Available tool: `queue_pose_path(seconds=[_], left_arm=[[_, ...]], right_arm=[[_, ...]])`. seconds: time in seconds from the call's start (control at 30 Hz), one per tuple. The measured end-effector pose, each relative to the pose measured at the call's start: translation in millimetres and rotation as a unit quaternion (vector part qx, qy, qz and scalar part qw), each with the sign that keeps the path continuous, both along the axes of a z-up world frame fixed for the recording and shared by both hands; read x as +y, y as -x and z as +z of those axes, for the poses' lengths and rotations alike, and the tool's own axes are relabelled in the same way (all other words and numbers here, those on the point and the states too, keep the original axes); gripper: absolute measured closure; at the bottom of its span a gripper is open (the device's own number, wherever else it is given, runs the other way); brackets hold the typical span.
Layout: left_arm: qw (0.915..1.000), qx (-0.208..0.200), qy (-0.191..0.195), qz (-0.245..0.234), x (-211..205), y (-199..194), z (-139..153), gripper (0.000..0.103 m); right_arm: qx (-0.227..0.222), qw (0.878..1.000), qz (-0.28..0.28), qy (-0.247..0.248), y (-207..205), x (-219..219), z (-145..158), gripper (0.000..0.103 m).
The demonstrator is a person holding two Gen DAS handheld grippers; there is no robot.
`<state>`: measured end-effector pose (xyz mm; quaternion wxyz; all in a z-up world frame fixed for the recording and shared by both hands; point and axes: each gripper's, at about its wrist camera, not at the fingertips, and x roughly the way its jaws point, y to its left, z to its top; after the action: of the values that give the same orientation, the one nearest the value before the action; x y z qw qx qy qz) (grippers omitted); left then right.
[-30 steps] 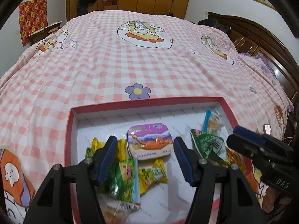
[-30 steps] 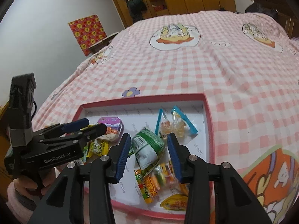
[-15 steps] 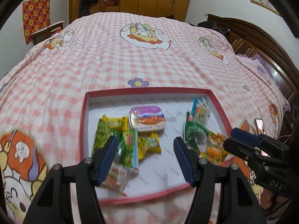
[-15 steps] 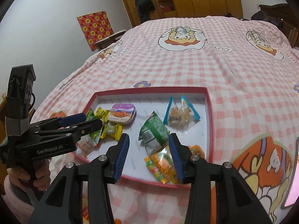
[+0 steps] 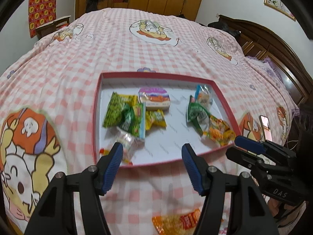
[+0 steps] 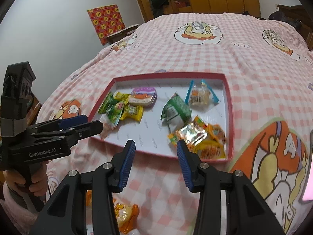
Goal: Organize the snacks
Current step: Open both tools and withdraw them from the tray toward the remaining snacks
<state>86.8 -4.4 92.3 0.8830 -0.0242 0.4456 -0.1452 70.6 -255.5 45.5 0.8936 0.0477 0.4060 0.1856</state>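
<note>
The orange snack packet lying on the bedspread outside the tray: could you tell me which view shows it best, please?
The left wrist view shows the orange snack packet best: it lies between the gripper's arms with its red label visible. In the right wrist view the packet is blurred and largely hidden behind the right gripper's arm.

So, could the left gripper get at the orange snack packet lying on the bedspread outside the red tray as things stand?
Probably yes. The orange packet lies on the bedspread just below the left gripper, whose fingers stand apart and hold nothing. Nothing lies over it; the red tray sits further off.
</note>
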Motion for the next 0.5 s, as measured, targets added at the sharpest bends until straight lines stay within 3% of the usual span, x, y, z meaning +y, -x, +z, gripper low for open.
queue_pose_path(seconds=[0.5], left_arm=[[0.9989,0.040,0.002,-0.025,-5.4,39.2,-21.1,0.037]], right_arm=[[0.032,0.999,0.005,0.015,44.3,-2.1,-19.5,0.058]])
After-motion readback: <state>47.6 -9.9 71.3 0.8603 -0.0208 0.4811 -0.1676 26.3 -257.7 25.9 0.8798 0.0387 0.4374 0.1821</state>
